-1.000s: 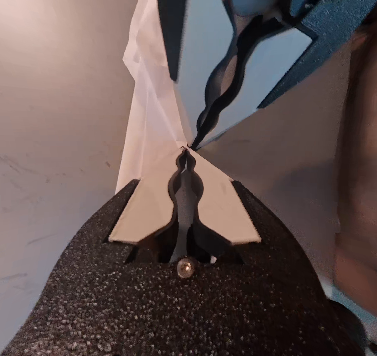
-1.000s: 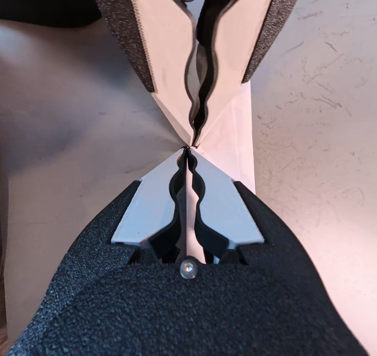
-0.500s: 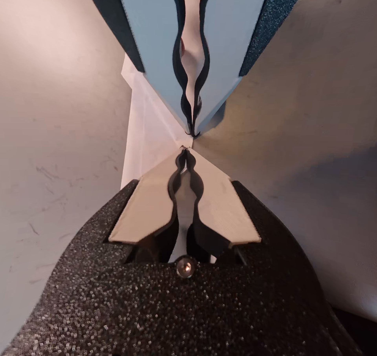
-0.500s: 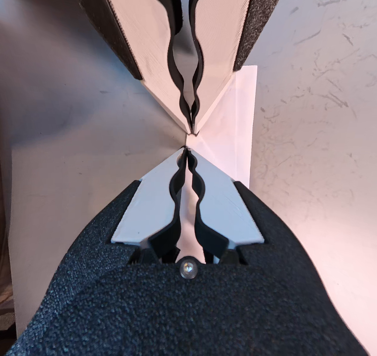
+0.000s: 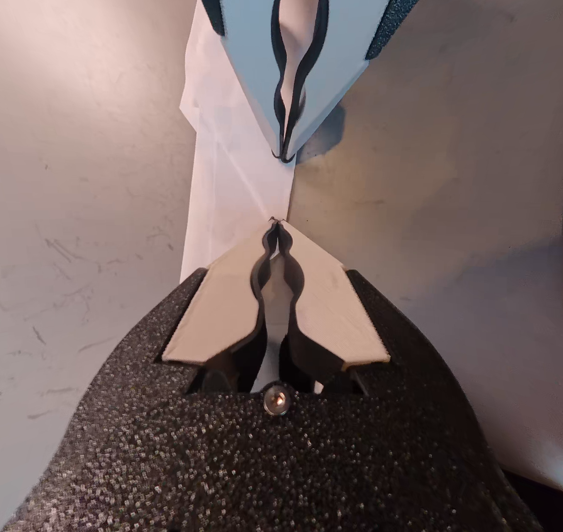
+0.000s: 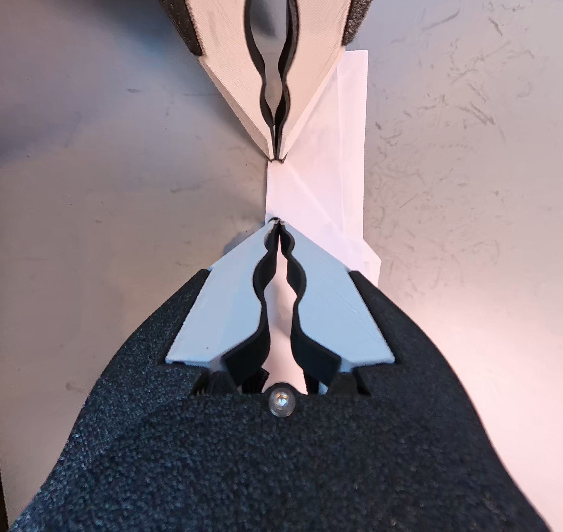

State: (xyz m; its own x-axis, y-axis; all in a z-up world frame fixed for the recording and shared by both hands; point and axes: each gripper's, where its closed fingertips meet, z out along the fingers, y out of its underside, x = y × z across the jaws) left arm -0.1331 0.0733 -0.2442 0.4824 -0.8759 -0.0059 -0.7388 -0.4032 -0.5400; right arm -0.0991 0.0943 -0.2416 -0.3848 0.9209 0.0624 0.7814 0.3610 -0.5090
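A: Left gripper (image 5: 277,220)?
B: Clenched on the folded white paper (image 5: 237,182), fingertips at its long straight edge.
A: Right gripper (image 6: 275,219)?
B: Likewise pinching that edge, facing the left, tips apart.
A: Orientation?
B: Long axis runs gripper to gripper; it lies flat.
A: Clearance?
B: Scuffed grey tabletop (image 6: 457,152) bare on both sides.

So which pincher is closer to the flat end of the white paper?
Left. The left gripper lies right beside the flat end of the white paper. The right gripper is at the opposite end, near the pointed corner. Both are shut.
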